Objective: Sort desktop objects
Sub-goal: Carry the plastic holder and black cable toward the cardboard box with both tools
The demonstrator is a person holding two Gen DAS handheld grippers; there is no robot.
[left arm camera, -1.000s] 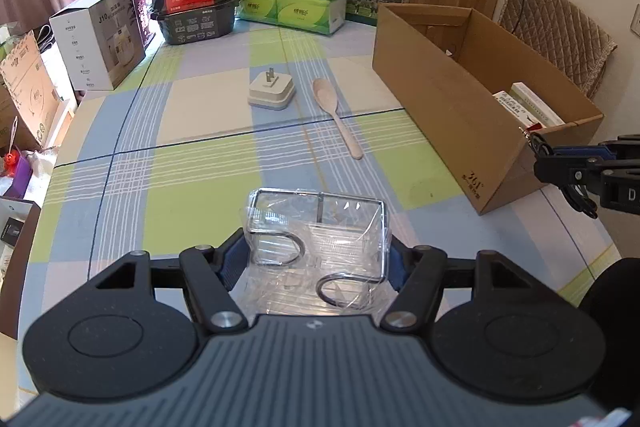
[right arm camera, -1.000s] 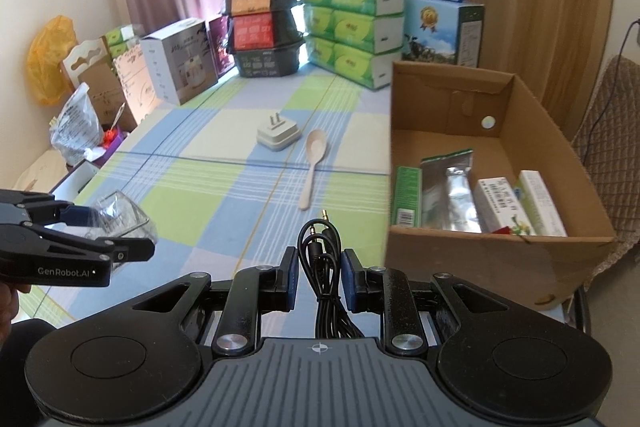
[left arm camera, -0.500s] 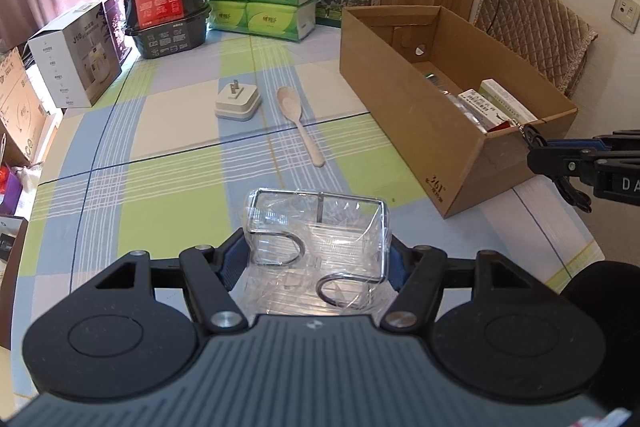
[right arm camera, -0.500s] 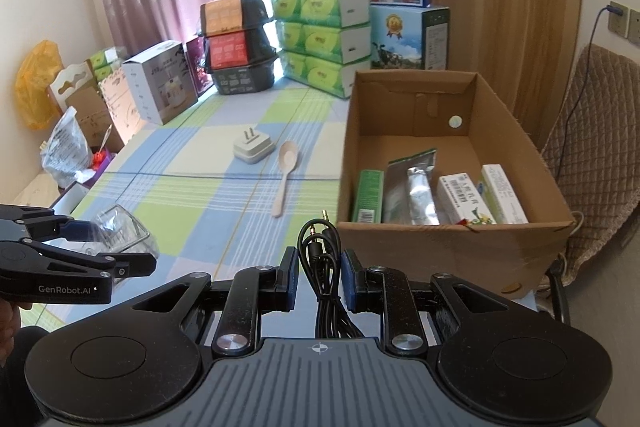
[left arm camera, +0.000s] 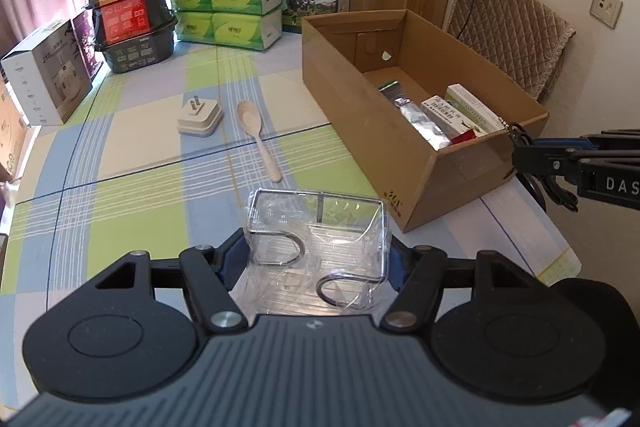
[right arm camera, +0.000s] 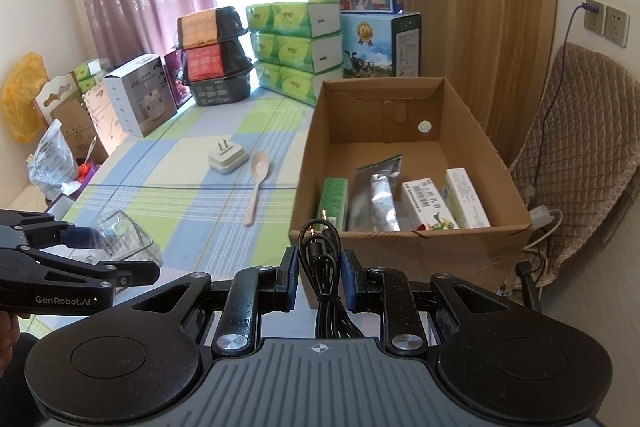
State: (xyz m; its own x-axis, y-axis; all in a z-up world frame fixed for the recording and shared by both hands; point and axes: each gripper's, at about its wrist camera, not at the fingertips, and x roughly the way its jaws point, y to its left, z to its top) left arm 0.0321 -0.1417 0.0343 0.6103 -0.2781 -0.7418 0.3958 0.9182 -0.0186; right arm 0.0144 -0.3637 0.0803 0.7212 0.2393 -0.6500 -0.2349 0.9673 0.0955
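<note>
Checked counter (left arm camera: 132, 163): both tools loaded, left tool (left arm camera: 316, 259) pinching rack (left arm camera: 318, 227), right tool (right arm camera: 320, 277) pinching cable (right arm camera: 320, 251); clear box (right arm camera: 480, 155) rim, drop w/ care.

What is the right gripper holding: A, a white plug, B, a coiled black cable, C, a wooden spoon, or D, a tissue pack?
B: the right gripper is shut on a coiled black cable, while the spoon and plug lie on the table.
</note>
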